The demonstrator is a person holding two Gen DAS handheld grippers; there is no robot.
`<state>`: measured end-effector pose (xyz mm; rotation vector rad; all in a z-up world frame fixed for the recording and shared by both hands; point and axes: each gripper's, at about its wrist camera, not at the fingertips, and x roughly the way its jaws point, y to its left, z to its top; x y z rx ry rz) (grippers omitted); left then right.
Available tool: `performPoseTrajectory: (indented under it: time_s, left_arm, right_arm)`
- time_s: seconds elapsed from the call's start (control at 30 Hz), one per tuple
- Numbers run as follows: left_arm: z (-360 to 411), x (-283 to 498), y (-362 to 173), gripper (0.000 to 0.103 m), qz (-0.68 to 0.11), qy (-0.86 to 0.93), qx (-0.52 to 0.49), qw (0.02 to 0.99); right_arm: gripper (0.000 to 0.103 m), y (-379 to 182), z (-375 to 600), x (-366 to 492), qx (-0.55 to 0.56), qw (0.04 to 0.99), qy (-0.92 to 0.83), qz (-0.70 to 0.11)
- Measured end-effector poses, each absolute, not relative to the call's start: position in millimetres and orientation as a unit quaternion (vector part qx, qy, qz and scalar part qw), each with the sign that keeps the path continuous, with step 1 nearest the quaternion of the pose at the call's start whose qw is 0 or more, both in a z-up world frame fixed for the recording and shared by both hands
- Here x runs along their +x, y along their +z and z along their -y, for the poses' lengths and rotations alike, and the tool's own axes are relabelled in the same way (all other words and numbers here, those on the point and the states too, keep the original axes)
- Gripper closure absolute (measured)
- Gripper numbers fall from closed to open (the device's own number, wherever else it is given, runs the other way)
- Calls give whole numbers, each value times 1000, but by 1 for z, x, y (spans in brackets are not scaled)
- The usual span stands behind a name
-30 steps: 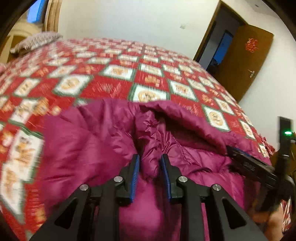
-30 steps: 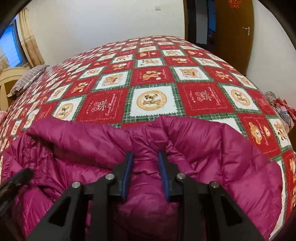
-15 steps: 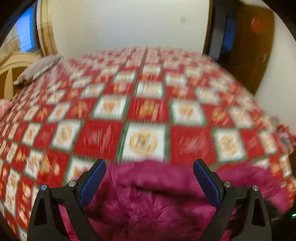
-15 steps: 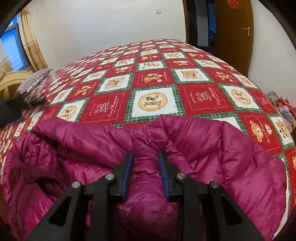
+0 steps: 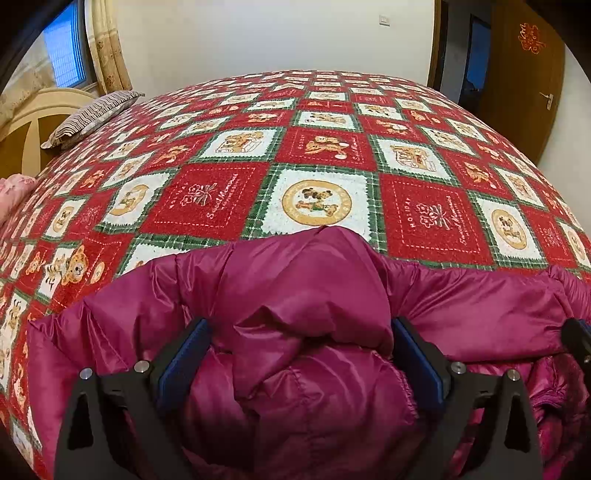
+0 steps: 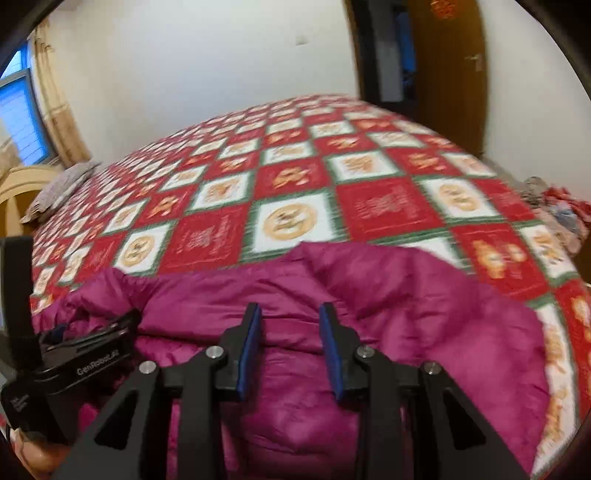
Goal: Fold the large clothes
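The red, white and green checked bedspread (image 5: 325, 147) is showing "HOLIDAY" and "Sweet Memories" stitched in white on its red squares. The black plastic body of the left gripper (image 6: 85, 365) is carrying "GenRobot.AI" in pale letters. The brown wooden door (image 5: 524, 74) is displaying a red double-happiness sign (image 5: 531, 36).

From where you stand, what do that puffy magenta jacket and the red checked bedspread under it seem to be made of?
The puffy magenta jacket looks like thin nylon or polyester shell over soft filling, perhaps down: it shines, crinkles and bulges in quilted sections. The red checked bedspread looks like matte, fuzzy fleece or plush: its printed squares show a nap.
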<state>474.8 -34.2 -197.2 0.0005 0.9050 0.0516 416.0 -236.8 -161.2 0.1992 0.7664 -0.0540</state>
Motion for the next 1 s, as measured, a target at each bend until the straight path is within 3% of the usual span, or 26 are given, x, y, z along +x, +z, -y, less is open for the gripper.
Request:
performPoseTrajectory:
  time_s: [0.13,0.37,0.43,0.57,0.6,0.8,1.0]
  left_arm:
    - [34,474,-196,5,-437,25,0,899]
    - [34,473,-195,5,-439,23,-4,898]
    - [33,474,-195,4,-440,22,-6,898]
    - [31,472,-190,4,-451,9,-12,892]
    - [30,469,-188,4,-454,3,-12,891]
    - [23,431,-149,4,-410,-10,13,912]
    - [-11,415,-145,4,-396,55,37,916]
  right_arm:
    - [69,-170,228,428,58,909,-35,-412]
    - [68,-174,218,433,14,911,-49,-410]
    - [64,-173,220,430,23,912,-42,-406]
    - [42,-166,222,425,46,917,-11,-396]
    - [41,-162,223,420,50,919,-10,-390]
    - [40,-126,219,385,48,942,-22,-331]
    - [40,-133,220,391,26,936,-37,-349]
